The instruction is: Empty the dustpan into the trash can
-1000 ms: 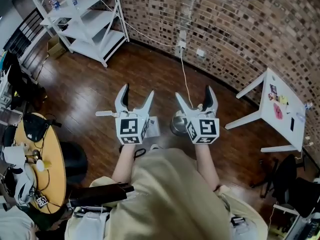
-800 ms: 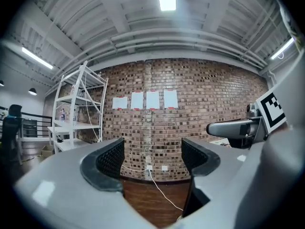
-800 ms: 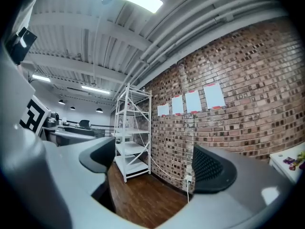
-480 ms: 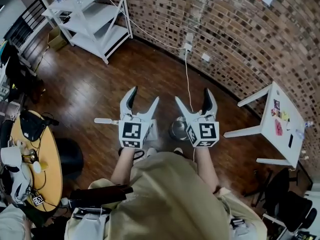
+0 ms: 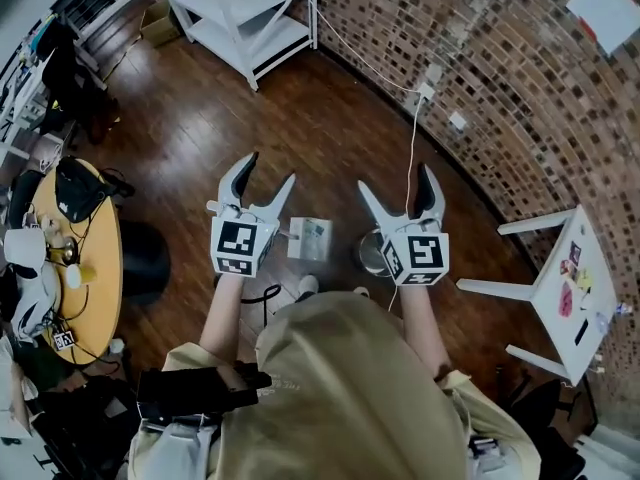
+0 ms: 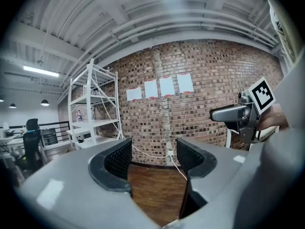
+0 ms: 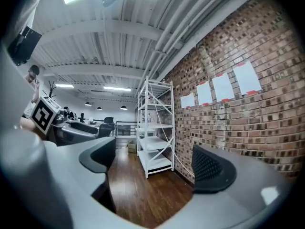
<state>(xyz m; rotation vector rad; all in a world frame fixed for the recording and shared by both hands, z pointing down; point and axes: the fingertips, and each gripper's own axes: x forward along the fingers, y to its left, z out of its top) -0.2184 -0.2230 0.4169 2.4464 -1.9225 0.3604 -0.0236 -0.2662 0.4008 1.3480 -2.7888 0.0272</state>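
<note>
Left gripper [image 5: 268,170] and right gripper [image 5: 396,178] hover empty, jaws apart, ready for the dustpan [image 5: 308,238] by the trash can [image 5: 372,254]. Left jaws have just been closing.

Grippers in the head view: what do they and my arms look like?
Left gripper and right gripper are pale grey, each with two tapered fingers lined with black ribbed pads, and a white cube of black square markers. Tan top, forearms bare. Left fingers have just been closing, nothing between.
</note>
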